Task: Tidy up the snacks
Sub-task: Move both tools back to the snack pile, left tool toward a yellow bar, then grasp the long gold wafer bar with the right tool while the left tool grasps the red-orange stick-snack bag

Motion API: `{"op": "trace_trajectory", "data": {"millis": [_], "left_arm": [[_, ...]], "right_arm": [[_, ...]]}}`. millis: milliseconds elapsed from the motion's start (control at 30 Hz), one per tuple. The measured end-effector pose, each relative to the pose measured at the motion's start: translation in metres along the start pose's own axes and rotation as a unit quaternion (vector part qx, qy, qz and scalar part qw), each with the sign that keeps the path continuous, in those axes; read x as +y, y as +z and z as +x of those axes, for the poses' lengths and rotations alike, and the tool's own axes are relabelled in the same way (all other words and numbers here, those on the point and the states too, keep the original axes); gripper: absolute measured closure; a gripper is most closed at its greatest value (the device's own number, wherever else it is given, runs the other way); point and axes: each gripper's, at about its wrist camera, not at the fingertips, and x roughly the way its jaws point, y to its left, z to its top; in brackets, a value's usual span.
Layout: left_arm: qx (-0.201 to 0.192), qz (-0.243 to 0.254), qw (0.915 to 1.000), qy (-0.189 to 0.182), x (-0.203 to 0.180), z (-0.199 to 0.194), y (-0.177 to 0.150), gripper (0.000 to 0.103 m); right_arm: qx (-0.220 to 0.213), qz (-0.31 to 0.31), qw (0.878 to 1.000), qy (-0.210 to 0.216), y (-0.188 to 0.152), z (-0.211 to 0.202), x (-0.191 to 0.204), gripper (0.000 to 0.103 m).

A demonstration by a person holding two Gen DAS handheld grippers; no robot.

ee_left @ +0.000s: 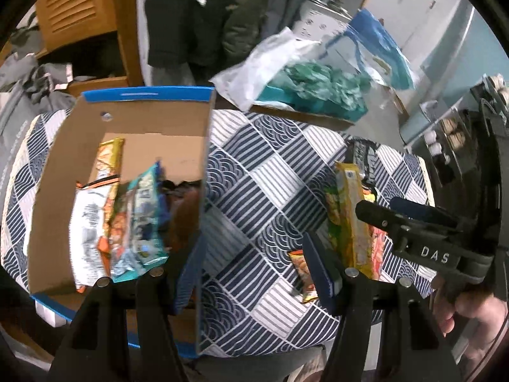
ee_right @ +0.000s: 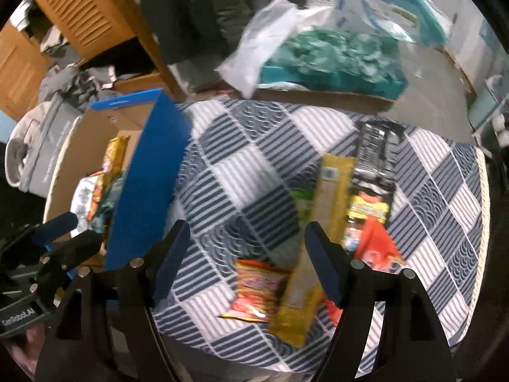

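Your left gripper (ee_left: 251,264) has its fingers spread wide and nothing between them. The left finger (ee_left: 186,273) sits right at the near end of the blue cardboard box's (ee_left: 57,172) right wall, and the right finger (ee_left: 321,267) hangs over the patterned tablecloth (ee_left: 254,191). Just ahead and left of that gripper, inside the box, you've got a white packet (ee_left: 89,222), a teal one (ee_left: 143,216) leaning on it, something dark brown (ee_left: 183,219) against the wall, and further in an orange-yellow packet (ee_left: 109,156) lying on the box floor.

Your right gripper (ee_right: 246,258) is open wide as well, holding nothing. Between its fingers, close in, lies a small orange-red snack packet (ee_right: 254,289) flat on the cloth. Touching it on the right is a long yellow packet (ee_right: 321,222), which runs away from you and passes under the right finger (ee_right: 324,270). Just right of that finger there's a red packet (ee_right: 378,248), and past it a dark packet with a yellow label (ee_right: 369,203), then a black one (ee_right: 378,146) at the far end of the row. There's a bit of green (ee_right: 302,200) peeking out on the left side of the yellow one; can't tell what it is.

Beyond the table's far edge, ahead of both grippers, sits a cardboard tray (ee_right: 318,95) piled with teal stuff and a white plastic bag (ee_right: 264,41). Far left there's a wooden louvred cabinet (ee_right: 76,12) and some grey clothes (ee_right: 41,137).
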Motion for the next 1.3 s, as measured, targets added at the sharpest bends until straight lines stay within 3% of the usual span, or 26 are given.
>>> {"op": "trace_trajectory", "data": {"millis": [500,1133,1300], "left_arm": [[0.044,0.023,0.9987,0.017,-0.038,0.048,-0.005,0.039],[0.075,0.039,0.9954,0.044,-0.049,0.092,-0.013,0.039],[0.081,0.038,0.9950,0.043,-0.049,0.096,-0.018,0.039]], "right_arm": [[0.027,0.046,0.998,-0.014,-0.020,0.017,-0.055,0.028],[0.074,0.036,0.995,-0.048,-0.025,0.081,-0.057,0.028],[0.073,0.031,0.995,-0.063,-0.027,0.089,-0.059,0.048]]}}
